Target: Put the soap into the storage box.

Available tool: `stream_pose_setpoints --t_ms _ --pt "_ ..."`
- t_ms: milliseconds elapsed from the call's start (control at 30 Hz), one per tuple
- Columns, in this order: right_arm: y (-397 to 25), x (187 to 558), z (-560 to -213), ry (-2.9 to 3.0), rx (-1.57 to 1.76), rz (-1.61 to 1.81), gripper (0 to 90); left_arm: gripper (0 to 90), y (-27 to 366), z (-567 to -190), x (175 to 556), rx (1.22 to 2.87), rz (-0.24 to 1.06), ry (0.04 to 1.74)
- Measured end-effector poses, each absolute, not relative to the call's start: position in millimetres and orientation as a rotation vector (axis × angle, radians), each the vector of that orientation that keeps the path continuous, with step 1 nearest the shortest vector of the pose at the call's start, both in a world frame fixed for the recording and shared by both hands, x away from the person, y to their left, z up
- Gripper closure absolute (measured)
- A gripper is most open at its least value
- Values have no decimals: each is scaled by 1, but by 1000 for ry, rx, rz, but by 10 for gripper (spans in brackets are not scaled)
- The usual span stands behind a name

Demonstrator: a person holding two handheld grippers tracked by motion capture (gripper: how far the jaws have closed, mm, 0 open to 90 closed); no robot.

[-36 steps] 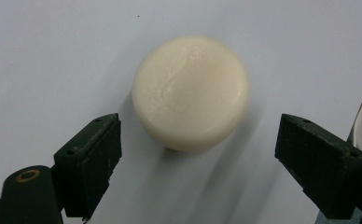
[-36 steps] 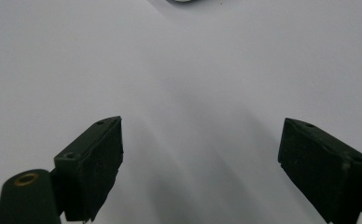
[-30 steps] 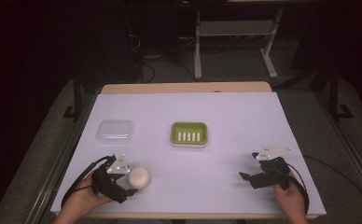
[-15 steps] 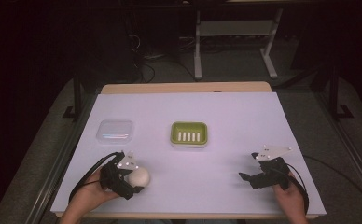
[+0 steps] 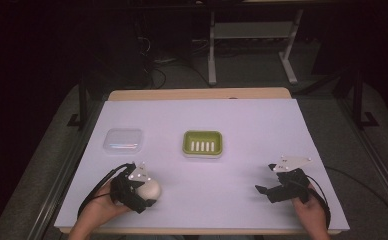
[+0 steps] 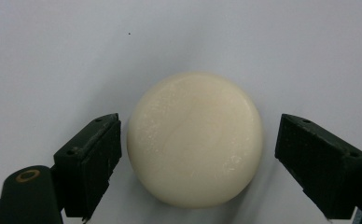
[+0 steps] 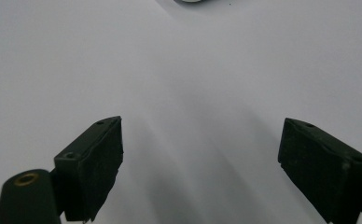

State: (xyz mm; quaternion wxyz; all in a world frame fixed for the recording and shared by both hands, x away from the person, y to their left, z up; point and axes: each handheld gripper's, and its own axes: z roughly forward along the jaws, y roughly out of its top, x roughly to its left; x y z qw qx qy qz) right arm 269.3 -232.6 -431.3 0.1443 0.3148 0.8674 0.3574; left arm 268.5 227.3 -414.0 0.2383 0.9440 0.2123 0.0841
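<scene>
Our left gripper (image 6: 195, 154) stands wide, its jaws on either side of the round cream soap (image 6: 195, 139), neither quite touching; the soap lies on the bench (image 5: 242, 125) dead ahead between them, round, so no long axis matters. We judge a straight squeeze should take it. In the high view the left gripper (image 5: 144, 192) lies low at the near left edge, hand under it. The green soap dish (image 5: 202, 143) sits farther in. Our right gripper (image 5: 267, 190) rests spread and empty, well apart.
</scene>
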Motion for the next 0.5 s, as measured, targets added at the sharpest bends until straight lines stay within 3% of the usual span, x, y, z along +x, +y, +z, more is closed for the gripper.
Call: stream_pose_setpoints --t_ms 500 --pt "-234 270 -431 2497 905 1042 132 162 224 -422 271 2597 199 599"
